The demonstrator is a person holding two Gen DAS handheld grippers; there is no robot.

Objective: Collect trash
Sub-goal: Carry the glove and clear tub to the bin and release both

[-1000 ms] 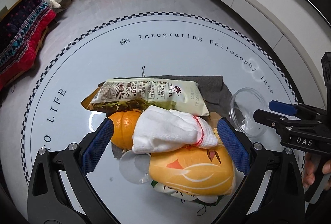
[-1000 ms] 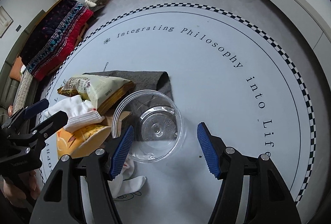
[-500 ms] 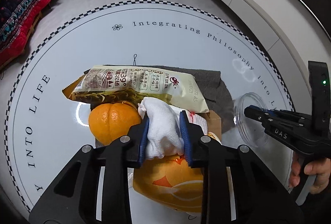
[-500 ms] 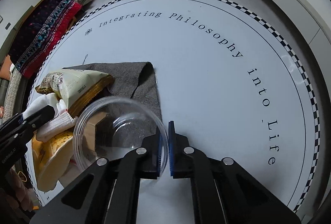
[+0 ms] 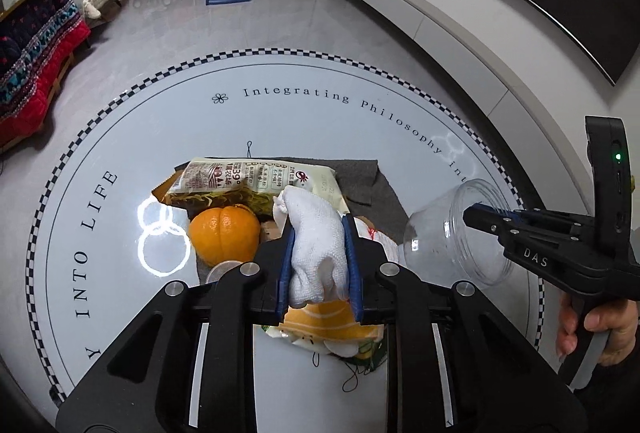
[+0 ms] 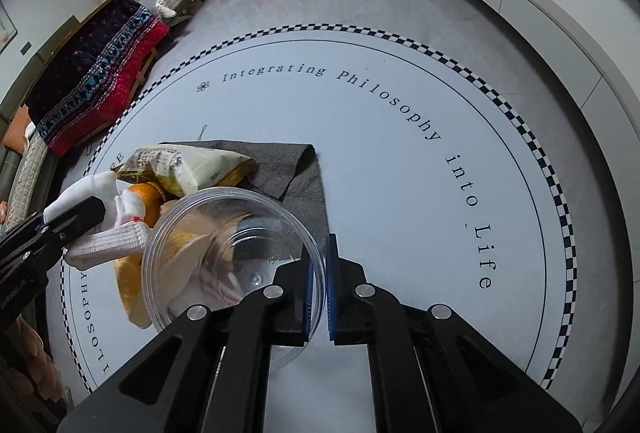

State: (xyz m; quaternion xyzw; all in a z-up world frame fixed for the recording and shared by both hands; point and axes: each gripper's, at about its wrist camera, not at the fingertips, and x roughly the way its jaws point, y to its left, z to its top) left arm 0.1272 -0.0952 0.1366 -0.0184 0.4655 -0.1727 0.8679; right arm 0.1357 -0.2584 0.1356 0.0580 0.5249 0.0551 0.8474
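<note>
Already both tools had closed since a second earlier, when each stood wide open over the pile. The left tool (image 5: 319, 265) was clenched on the white sock (image 5: 316, 253), which had risen clear of the heap and stood between the blue pads, its toe end poking out toward twelve o'clock. The right tool (image 6: 318, 293) pinched the rim of the clear plastic tub (image 6: 234, 257), one pad inside the wall and one outside, and the tub had been tipped off the desk (image 6: 400, 153) so that its mouth faced toward nine o'clock, at the sock.

Left behind on the desk, at about six o'clock from its printed lettering, lay the rest of the heap: the pale snack packet (image 5: 256, 179) on the grey cloth (image 5: 360, 177), the orange (image 5: 224, 235) just beside it at its seven o'clock, and the orange-and-yellow wrapper (image 5: 332, 325) beneath the left tool. None of these looked disturbed.

The two lifts together suggested the tub was serving as the bin and the sock as its first load. The gap between sock and tub mouth was not yet closed, so nothing had been collected so far. The thin rim grip looked the weaker of the two; a tub held that way could swing or slip once something dropped in.
</note>
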